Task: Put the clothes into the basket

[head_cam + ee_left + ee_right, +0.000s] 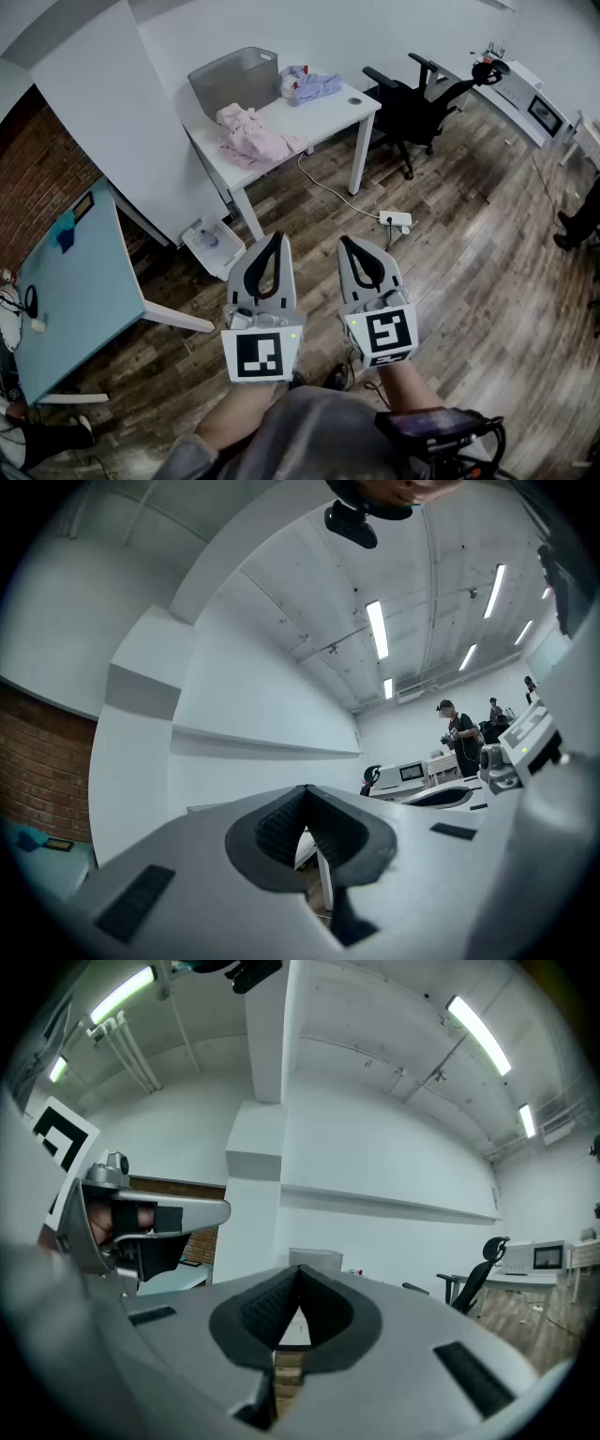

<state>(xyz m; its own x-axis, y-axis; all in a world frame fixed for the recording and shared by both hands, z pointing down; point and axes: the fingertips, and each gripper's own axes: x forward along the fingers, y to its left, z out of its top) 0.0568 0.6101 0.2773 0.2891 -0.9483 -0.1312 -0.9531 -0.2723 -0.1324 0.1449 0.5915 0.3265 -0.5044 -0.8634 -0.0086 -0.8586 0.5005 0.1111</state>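
Note:
A white table (323, 117) stands across the room in the head view. On it lie a pink garment (253, 139) near the front left and a pale lilac garment (309, 86) further back. A grey basket (232, 80) sits at the table's far left corner, and its rim (314, 1258) shows small in the right gripper view. My left gripper (277, 237) and right gripper (346, 242) are held side by side over the wooden floor, well short of the table. Both are shut with nothing between the jaws.
A black office chair (417, 98) stands right of the table. A white power strip (396, 219) and its cable lie on the floor ahead of my grippers. A pale blue table (70, 291) is at the left, against a brick wall. People stand far off (461, 733).

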